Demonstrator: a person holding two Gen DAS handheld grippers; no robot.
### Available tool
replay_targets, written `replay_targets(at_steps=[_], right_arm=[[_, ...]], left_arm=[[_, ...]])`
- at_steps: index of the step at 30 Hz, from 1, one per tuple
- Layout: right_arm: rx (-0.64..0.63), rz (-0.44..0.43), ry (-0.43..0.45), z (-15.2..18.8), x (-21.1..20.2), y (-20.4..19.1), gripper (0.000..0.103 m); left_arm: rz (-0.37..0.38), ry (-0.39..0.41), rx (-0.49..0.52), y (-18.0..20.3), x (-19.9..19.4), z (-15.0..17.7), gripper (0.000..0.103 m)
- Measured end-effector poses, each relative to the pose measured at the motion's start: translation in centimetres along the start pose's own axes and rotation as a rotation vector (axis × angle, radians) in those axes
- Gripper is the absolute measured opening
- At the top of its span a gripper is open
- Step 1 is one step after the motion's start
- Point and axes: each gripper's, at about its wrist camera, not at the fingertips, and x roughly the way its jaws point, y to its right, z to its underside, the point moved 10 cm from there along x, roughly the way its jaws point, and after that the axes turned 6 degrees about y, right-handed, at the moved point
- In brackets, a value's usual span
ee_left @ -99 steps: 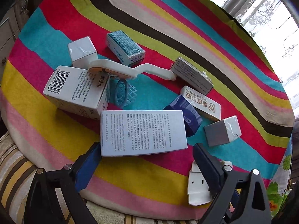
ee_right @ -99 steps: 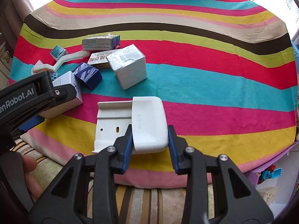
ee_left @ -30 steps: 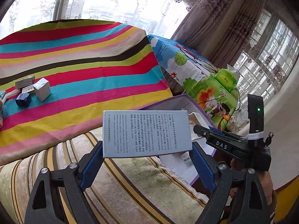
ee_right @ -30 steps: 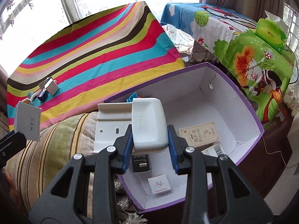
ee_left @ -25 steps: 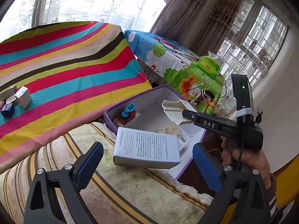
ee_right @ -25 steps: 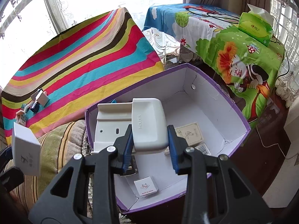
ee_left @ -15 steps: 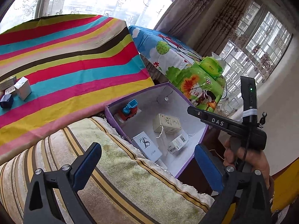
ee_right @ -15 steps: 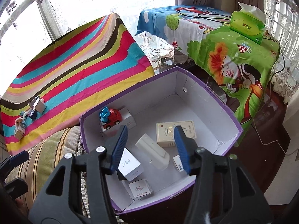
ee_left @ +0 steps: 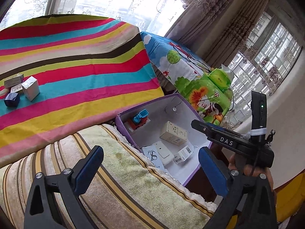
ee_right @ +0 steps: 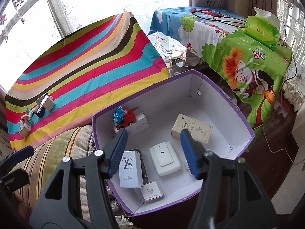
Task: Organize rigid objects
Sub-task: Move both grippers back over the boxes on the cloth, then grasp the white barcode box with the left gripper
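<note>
A purple box [ee_right: 246, 126] with a white inside stands beside the striped sofa arm; it also shows in the left wrist view [ee_left: 190, 179]. In it lie the white "SL" carton [ee_right: 130, 168], the white plastic holder [ee_right: 164, 158], a cream carton [ee_right: 191, 129], a small white box [ee_right: 151, 191] and a red and blue toy truck [ee_right: 124, 119]. My right gripper [ee_right: 153, 150] is open and empty above the box. My left gripper [ee_left: 150, 168] is open and empty over the sofa arm, left of the box. Several small boxes [ee_left: 30, 87] remain on the striped cloth.
The striped cloth [ee_left: 76, 72] covers a table at left. The striped sofa arm [ee_left: 122, 187] lies under my left gripper. A cartoon-print cloth covers a table [ee_right: 238, 57] behind the box, with a green tissue box [ee_right: 261, 32] and a cable on it.
Both grippers carried their loads from the striped cloth to the purple box and opened. The printed carton and the white holder now lie inside the box.
</note>
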Motion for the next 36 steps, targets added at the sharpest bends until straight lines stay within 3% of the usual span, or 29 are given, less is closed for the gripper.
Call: replay_targets(at_steps=[5,11,16,22,26,30,36], right_arm=[[-0.054,-0.059,0.007,-0.5,-0.5,-3.3,0.067],[-0.139,-0.11,0.022,-1.6,-1.4,-7.5,0.071],[-0.209,-0.159,0.048,-3.1,-2.2,-11.6,0.073],[-0.283,-0.225,0.078,-4.8,-2.5,-17.1,0.078],[-0.321,-0.257,0.094,-5.9,-2.4,-20.6,0.078],[-0.356,-0.289,0.108,-7.0,-2.0,-24.0,0.078],[-0.385,-0.324,0.071,-7.3,0.4,-28.7,0.079]], left_arm=[[-0.047,0.051,-0.043,-2.8,-1.5,-1.9,0.101],[-0.156,0.127,-0.1,-8.2,-4.2,-5.0,0.101],[-0.298,0.158,-0.146,-14.3,-7.2,-7.5,0.101],[-0.547,0.207,-0.245,-24.9,-11.2,-9.4,0.101],[-0.672,0.224,-0.366,-32.1,-12.8,-7.6,0.101],[-0.707,0.218,-0.477,-36.6,-13.1,-4.9,0.101],[-0.718,0.152,-0.517,-39.1,-11.3,-2.4,0.101]])
